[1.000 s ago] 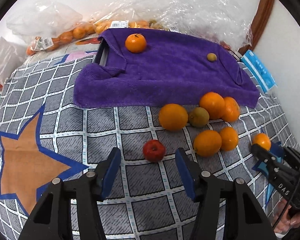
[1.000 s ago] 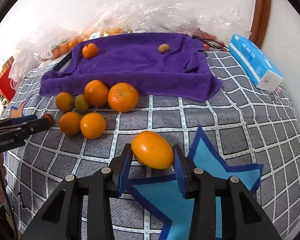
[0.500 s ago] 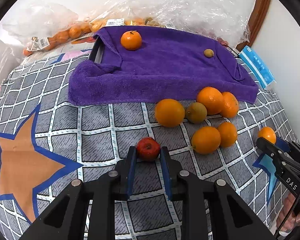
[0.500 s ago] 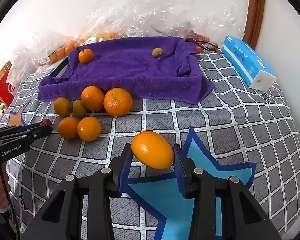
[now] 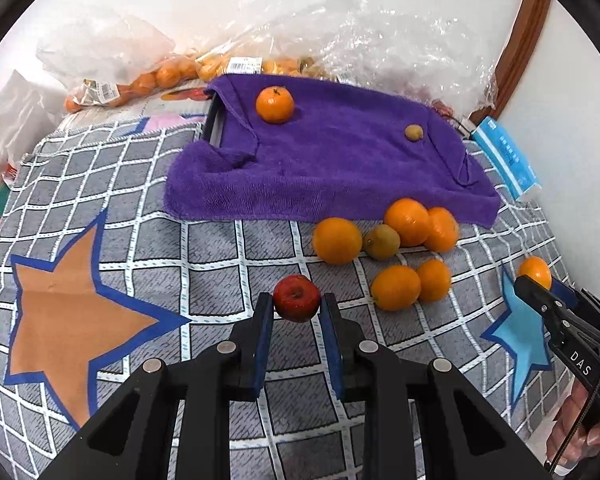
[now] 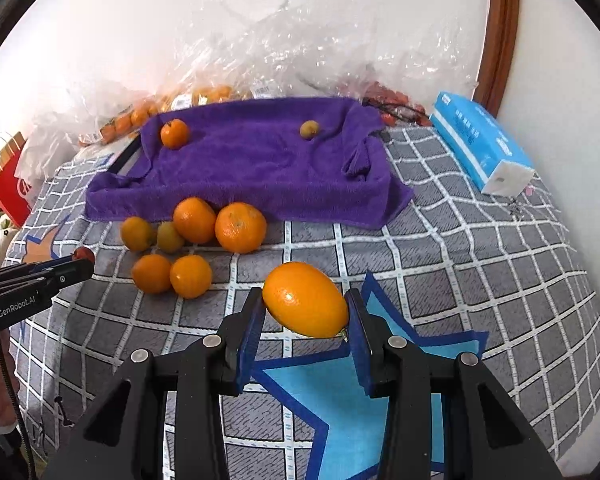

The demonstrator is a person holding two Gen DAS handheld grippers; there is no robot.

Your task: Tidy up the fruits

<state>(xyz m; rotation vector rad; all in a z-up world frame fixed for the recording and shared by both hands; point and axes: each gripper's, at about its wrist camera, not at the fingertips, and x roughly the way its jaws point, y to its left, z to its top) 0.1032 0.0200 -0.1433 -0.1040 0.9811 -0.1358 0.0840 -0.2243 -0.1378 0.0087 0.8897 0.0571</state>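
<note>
My left gripper is shut on a small red apple, held just above the checked cloth. An oval orange fruit is clamped in my right gripper, lifted over the blue star patch. A purple towel covers a tray at the back, with one orange and a small brownish fruit on it. In front of the towel lies a cluster of several oranges around a greenish fruit. The right gripper and its orange show at the right edge of the left wrist view.
Clear plastic bags with bagged oranges pile against the back wall. A blue tissue pack lies at the right. A red box stands off the left edge. A wooden frame runs up the wall.
The left gripper went from open around the red apple to shut on it, then lifted it slightly. The right gripper rose a little with its orange fruit still clamped.
</note>
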